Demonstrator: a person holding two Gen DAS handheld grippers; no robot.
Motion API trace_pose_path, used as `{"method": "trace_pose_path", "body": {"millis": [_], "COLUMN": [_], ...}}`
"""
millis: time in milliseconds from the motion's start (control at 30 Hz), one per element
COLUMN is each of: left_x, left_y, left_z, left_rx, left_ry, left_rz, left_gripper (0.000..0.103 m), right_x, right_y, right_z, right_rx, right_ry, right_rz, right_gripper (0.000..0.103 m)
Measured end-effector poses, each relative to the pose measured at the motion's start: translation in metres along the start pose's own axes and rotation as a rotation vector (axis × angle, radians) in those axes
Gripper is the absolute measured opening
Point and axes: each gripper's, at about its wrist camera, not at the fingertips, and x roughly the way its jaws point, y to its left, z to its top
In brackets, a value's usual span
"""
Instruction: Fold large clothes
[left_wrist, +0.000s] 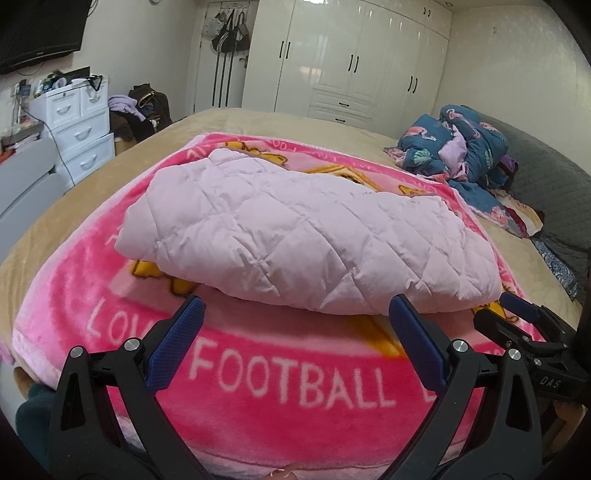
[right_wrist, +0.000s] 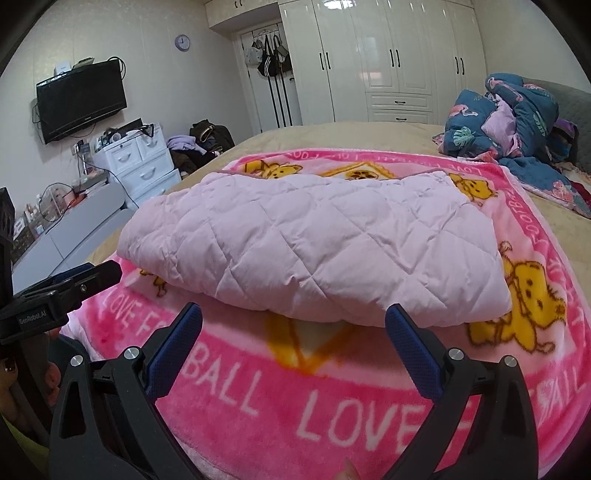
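1. Folded garment: a pale lilac quilted padded coat (left_wrist: 295, 236) lies in a thick folded bundle at the centre of both wrist views, its diamond stitching creased across the top.
2. Under it spreads a bright pink fleece blanket (left_wrist: 295, 391) printed with yellow cartoon bears and white lettering reading "LOVE FOOTBALL", itself laid over a beige bed cover (left_wrist: 92, 184).
3. Left claw (left_wrist: 293, 314), black-framed with blue textured pads, stands wide apart and holds nothing; its tips sit just beside the coat's near folded edge, at 6 o'clock of the bundle.
4. Right claw (right_wrist: 293, 314) of the same make is likewise spread apart and empty, its tips near that same edge, the right-hand tip close to the bundle's 5 o'clock corner.
5. In the left wrist view the right claw shows at 3 o'clock; in the right wrist view the left claw's black body shows at 9 o'clock.
6. A crumpled dark blue patterned quilt (left_wrist: 461, 147) is heaped at 1 o'clock on the bed, well apart from the coat.
7. Beyond the bed, a glossy white wardrobe (left_wrist: 351, 62) fills 12 o'clock, a white drawer unit (left_wrist: 79, 129) stands at 10 o'clock, and a black wall-mounted television (right_wrist: 81, 99) hangs above it.
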Motion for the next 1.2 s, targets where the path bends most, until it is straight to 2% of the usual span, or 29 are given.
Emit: {"method": "trace_pose_path", "body": {"millis": [1200], "left_x": [-0.0036], "left_y": [0.0028], "left_z": [0.0002], "left_rx": [0.003], "left_ry": [-0.001], "left_rz": [0.026], "left_gripper": [0.094], "right_x": [0.0061], "right_y": [0.0031], "right_z": [-0.0015], "right_rx": [-0.009], "right_ry": [0.018], "right_rz": [0.009], "right_gripper": [0.099]}}
